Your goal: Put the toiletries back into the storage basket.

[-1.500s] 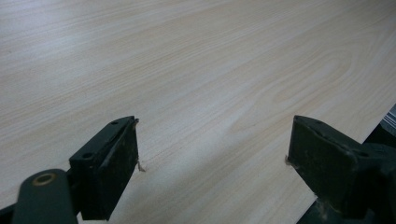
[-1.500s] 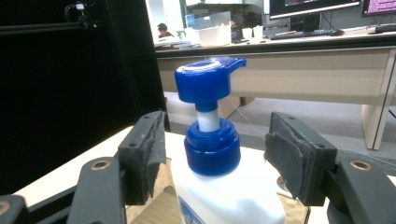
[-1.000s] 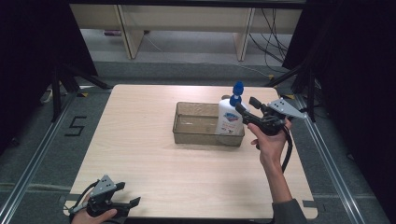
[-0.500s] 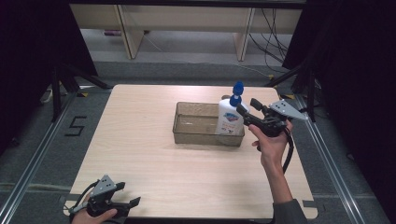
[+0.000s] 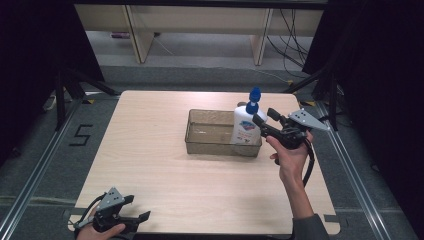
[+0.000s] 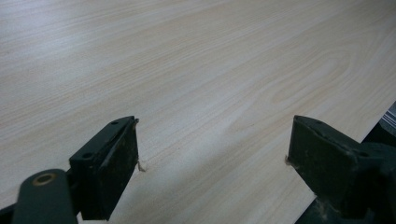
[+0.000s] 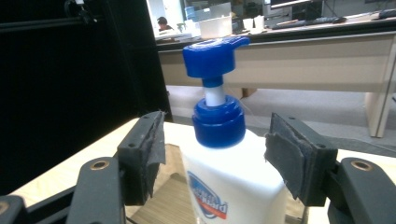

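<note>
The white pump bottle [image 5: 246, 128] stands upright in the right end of the clear tray [image 5: 210, 142], far right of centre on the counter [image 5: 150, 165], so its blue pump head faces up. The right gripper [image 5: 263, 119] sits level at its shoulder, jaws wide on either side of the blue collar (apparently not touching). The left gripper [image 5: 135, 218] rests at the near left corner, jaws wide over bare wood, likely idle.

Lab or office, black curtains [image 5: 35, 45], desks [image 7: 327, 51], numbered floor [image 5: 82, 135]
</note>
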Available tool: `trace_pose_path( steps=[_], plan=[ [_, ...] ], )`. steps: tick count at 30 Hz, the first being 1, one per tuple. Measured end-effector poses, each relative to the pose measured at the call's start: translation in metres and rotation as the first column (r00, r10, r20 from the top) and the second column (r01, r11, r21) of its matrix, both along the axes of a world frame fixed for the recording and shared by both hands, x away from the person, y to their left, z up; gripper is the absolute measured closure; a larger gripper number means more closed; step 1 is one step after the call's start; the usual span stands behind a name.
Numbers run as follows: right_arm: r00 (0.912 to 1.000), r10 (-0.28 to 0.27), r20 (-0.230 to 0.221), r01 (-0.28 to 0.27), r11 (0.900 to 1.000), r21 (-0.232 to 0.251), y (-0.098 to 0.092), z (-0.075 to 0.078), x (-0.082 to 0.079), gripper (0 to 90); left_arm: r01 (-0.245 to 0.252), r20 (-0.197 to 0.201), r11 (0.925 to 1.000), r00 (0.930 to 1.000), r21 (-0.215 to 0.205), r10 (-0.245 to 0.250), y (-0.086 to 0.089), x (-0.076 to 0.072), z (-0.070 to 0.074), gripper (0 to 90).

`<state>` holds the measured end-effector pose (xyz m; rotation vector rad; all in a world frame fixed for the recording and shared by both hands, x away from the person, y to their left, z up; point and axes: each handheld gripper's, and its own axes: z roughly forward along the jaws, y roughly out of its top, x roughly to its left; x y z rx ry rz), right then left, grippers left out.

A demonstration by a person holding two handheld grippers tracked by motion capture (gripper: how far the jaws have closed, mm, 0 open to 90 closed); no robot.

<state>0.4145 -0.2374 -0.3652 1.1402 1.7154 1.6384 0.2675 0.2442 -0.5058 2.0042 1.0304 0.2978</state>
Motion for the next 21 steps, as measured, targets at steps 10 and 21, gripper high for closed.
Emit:
trace_pose_path(
  steps=[10,21],
  plan=[
    [1.0000,0.006,0.000,-0.006,1.000,-0.013,0.0006,-0.0019,-0.0031,36.6,0.000,0.001,1.0000,1.0000,-0.001,0.000,0.0002,-0.0001,0.0004,15.5],
    [0.9999,0.007,-0.013,-0.007,1.000,-0.020,0.0024,-0.0017,-0.0060,36.1,-0.001,0.002,1.0000,1.0000,0.000,0.001,0.0001,-0.0001,0.0004,15.5]
  ],
)
